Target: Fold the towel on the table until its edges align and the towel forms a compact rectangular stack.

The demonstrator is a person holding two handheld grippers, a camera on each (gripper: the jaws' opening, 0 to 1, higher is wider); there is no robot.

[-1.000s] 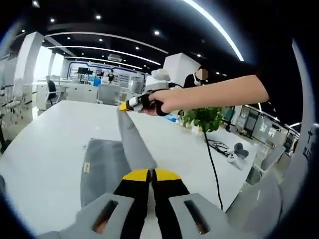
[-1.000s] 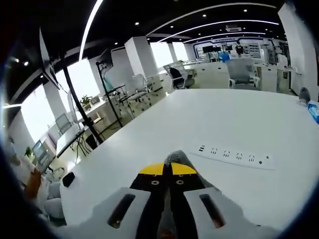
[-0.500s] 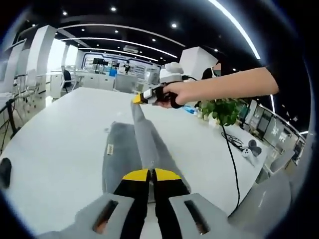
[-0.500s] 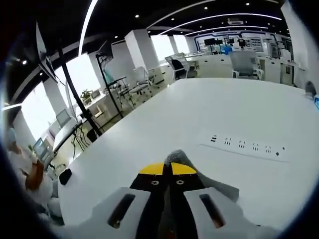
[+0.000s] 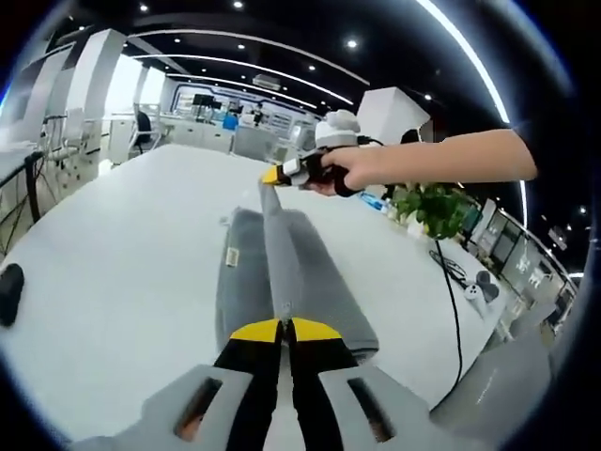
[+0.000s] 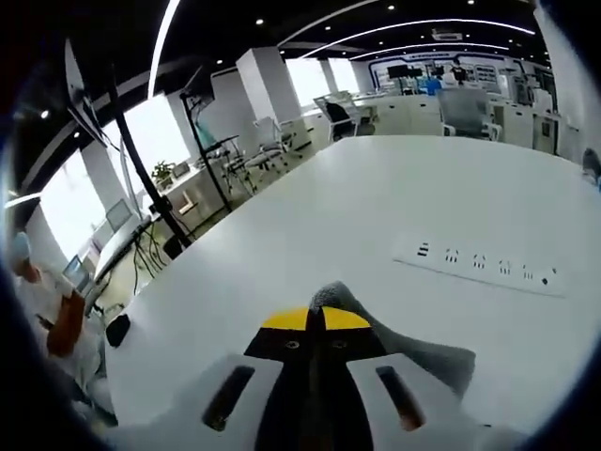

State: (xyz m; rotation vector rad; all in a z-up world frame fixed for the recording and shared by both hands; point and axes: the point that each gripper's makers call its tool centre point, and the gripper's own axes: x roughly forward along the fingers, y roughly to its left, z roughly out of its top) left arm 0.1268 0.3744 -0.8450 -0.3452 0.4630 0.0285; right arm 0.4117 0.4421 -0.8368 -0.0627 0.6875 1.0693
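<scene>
A grey towel [image 5: 246,287] lies folded on the white table [image 5: 113,282], with one edge lifted into a taut ridge between both grippers. My left gripper [image 5: 284,329] is shut on the near corner of that edge. The right gripper [image 5: 274,176], held by a person's hand, pinches the far corner above the table. In the right gripper view, my right gripper [image 6: 315,319] is shut on a grey towel corner [image 6: 331,296], and more towel [image 6: 427,357] hangs to its right.
A white power strip [image 6: 484,265] lies on the table ahead of the right gripper. A small black object [image 5: 7,293] sits at the table's left edge. A potted plant [image 5: 427,205], a cable [image 5: 449,310] and a game controller [image 5: 477,291] are at the right.
Both grippers have carried the lifted towel edge across over the rest of the towel, which now lies more fully under the ridge. The power strip appears farther right in the right gripper view.
</scene>
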